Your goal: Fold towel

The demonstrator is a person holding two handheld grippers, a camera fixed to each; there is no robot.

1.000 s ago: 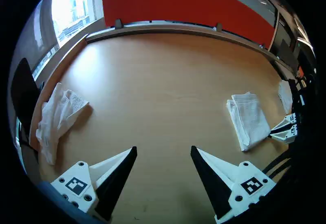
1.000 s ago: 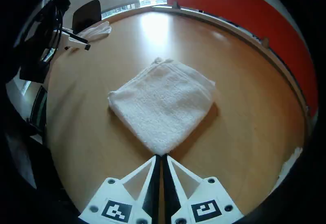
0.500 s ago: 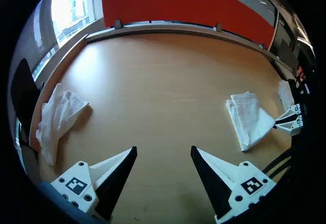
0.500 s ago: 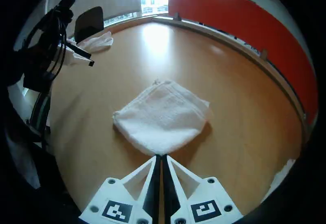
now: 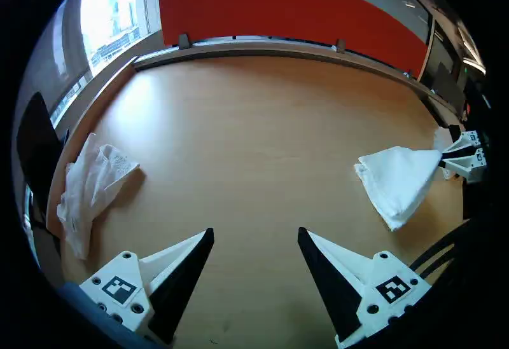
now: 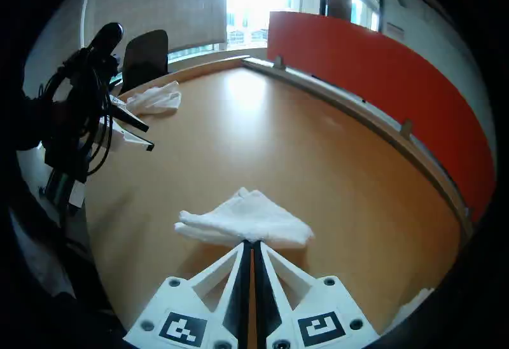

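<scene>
White towel, corner clamped in the right hand-held gripper, tilts off the counter; gravity may spill its folds. Left hand-held gripper, well apart from it, gapes.

Smooth wooden bench, faint sheen. Nubby white terry-cloth towel. Left tongs: matt white plastic, black inner faces.

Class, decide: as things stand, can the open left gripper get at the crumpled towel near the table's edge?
Probably yes. The left gripper is open and empty, and only bare table lies between it and the crumpled towel to its left.
</scene>
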